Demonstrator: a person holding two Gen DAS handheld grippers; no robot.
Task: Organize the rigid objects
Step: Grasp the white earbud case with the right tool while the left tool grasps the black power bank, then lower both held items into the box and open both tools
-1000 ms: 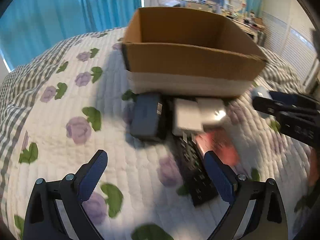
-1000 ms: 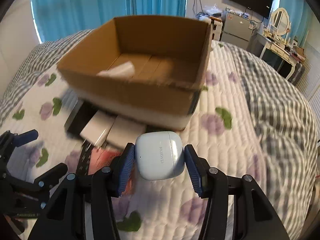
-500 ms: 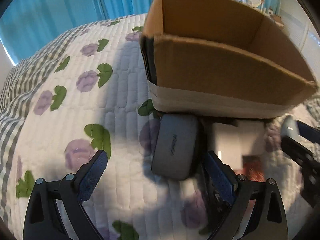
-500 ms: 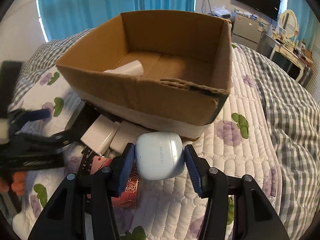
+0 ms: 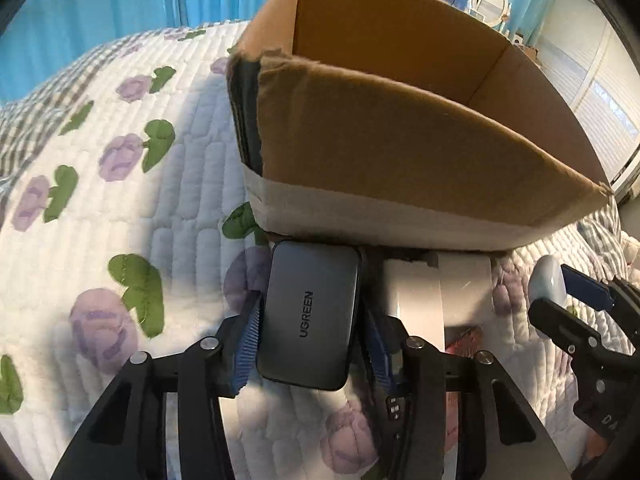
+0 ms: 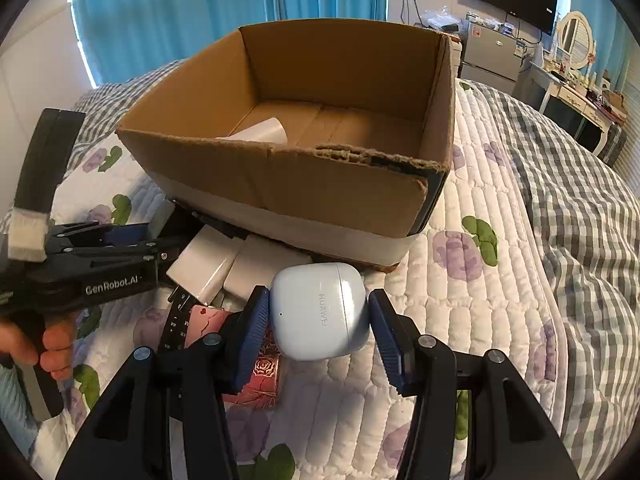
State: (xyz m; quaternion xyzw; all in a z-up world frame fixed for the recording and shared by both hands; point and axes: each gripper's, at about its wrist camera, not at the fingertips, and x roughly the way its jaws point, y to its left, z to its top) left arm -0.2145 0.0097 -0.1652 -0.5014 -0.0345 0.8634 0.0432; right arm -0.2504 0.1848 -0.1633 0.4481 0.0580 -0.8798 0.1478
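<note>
1. The box (image 6: 304, 184) is open at the top; its floor at frame centre is mostly bare, with one white item (image 6: 260, 134) at the left near wall.
2. Its near wall stands across the middle of the frame, between the right gripper (image 6: 318, 324) and the opening.
3. White blocks (image 6: 224, 264), a remote (image 6: 176, 326) and a red pack (image 6: 260, 368) crowd the bed just below the wall, lower left.
4. The left gripper (image 6: 132, 236) fills the left side.
5. Open quilt (image 6: 500, 300) lies right of the box.

Brown box (image 6: 344, 196), grey charger (image 5: 310, 316) — purple-flowered white quilt (image 5: 120, 240).
</note>
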